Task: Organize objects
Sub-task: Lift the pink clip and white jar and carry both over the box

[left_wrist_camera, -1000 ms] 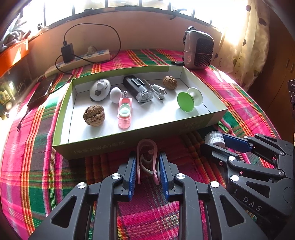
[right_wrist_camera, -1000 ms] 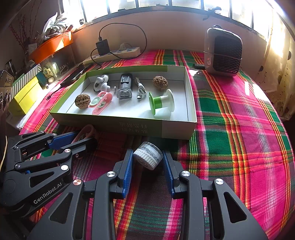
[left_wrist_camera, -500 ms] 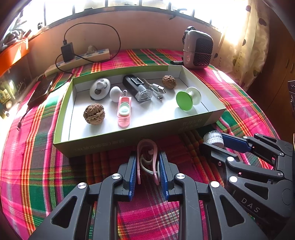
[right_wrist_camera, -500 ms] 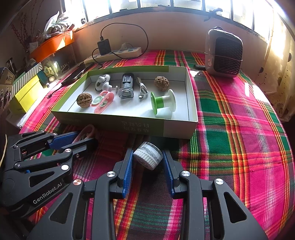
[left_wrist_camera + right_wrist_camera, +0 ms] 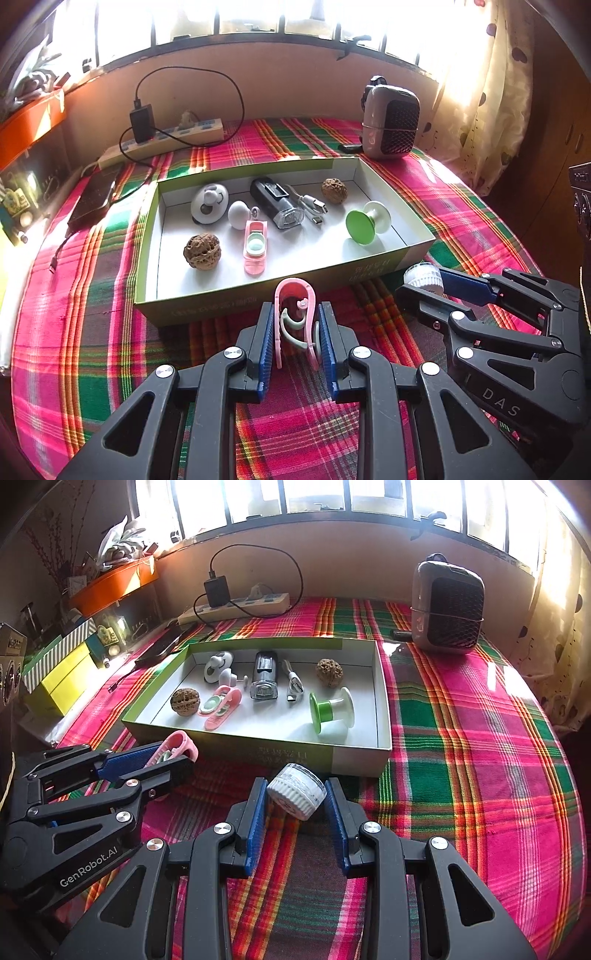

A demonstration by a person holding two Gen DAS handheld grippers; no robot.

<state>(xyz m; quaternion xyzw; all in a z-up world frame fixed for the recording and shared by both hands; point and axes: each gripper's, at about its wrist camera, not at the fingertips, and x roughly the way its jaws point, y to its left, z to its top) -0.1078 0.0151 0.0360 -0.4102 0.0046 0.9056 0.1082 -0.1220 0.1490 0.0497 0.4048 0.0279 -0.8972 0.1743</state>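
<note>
Left gripper [image 5: 295, 332] fingers clamp a pink plastic clip [image 5: 294, 317]; right gripper [image 5: 295, 808] fingers pinch a small white ribbed jar [image 5: 297, 795], both just short of the green-edged cardboard tray [image 5: 325, 755], whose near wall could snag either

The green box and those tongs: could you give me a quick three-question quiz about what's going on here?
1. True or false: the left tongs grip a pink clip.
2. What do the right tongs hold?
A. a walnut
B. a small white jar
C. a cable
3. How many walnuts lie in the green box?

Key: 1 true; 2 B; 3 two, one near the front left and one at the back.
</note>
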